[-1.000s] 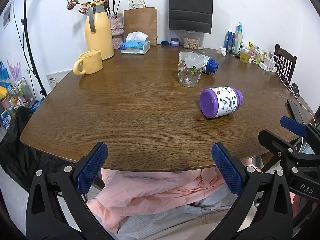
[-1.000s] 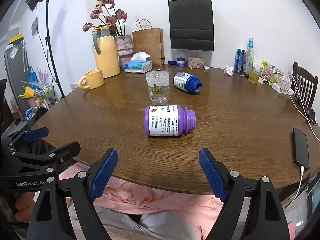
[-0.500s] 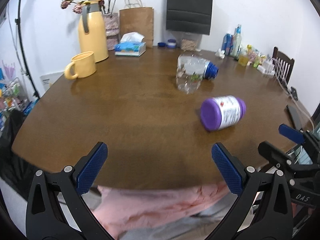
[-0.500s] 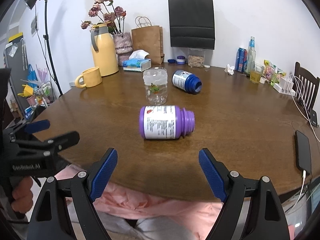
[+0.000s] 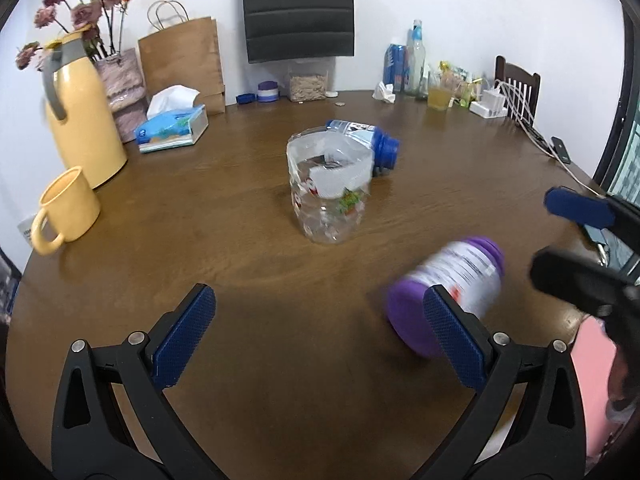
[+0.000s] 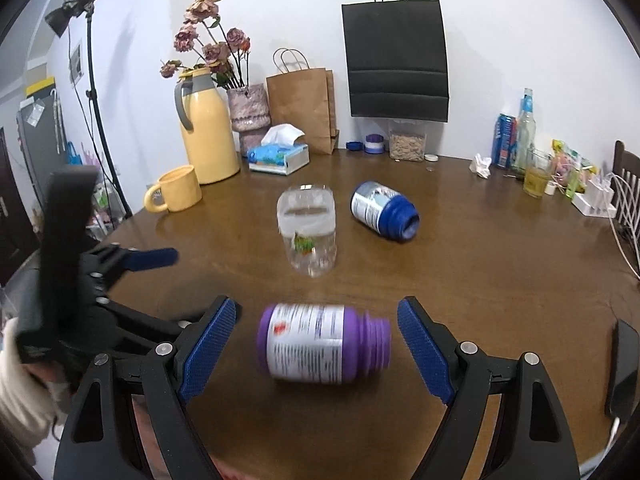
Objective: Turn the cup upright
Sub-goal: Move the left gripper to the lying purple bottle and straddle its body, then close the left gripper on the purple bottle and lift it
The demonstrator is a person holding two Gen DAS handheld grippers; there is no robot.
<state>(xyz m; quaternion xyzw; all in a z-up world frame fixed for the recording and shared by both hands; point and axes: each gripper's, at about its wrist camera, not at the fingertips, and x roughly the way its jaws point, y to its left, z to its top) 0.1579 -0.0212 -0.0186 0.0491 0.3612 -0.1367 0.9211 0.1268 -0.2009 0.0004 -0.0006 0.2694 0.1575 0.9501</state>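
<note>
Right wrist view: right tool (image 6: 318,354) wide open, empty, straddling toppled purple bottle (image 6: 324,344); inverted clear plastic cup (image 6: 308,232) mid-counter (image 6: 480,280) beyond. Left tool (image 5: 318,338) likewise agape, empty. Risk: nudging bottle into cup.

The cup (image 5: 327,190) (image 6: 307,230) is a clear plastic tumbler with small coloured printed figures on its wall. It stands on the counter (image 5: 240,280) near the middle, apparently inverted: the narrower closed end faces up and the wider end rests on the wood, though transparency makes this uncertain. Its axis is vertical. Nothing is touching it.
</note>
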